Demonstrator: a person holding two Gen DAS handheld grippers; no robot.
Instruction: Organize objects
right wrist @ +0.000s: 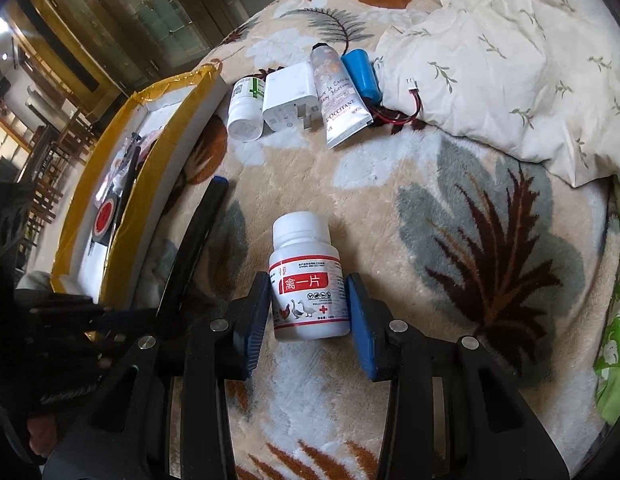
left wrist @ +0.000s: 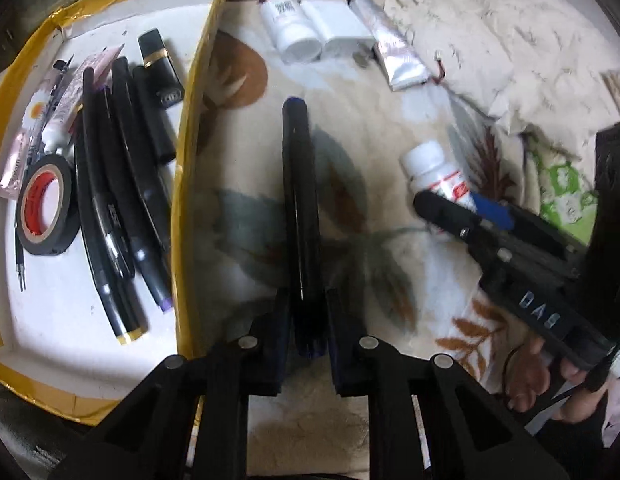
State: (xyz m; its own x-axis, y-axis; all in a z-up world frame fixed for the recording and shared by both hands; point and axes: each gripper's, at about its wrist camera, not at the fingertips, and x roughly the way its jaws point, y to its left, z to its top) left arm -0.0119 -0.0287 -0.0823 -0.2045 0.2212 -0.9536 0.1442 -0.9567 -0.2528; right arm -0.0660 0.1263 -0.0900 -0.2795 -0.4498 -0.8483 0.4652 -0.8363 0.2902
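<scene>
My left gripper [left wrist: 306,320] is shut on a long black marker [left wrist: 300,200] with a blue tip, held just right of the yellow-taped white box [left wrist: 198,92]. The marker also shows in the right wrist view [right wrist: 194,240]. The box holds several black markers [left wrist: 122,184], a black tape roll [left wrist: 46,208] and small tubes. My right gripper [right wrist: 308,308] has its blue pads on both sides of a white medicine bottle [right wrist: 308,280] with a red label, lying on the blanket. The pads touch or nearly touch its sides. The bottle also shows in the left wrist view [left wrist: 433,172].
At the back of the floral blanket [right wrist: 449,208] lie a second white bottle [right wrist: 246,108], a white charger plug [right wrist: 290,96], a hand-cream tube [right wrist: 337,96] and a blue battery [right wrist: 359,74] with wires. A crumpled duvet [right wrist: 509,60] lies at the right.
</scene>
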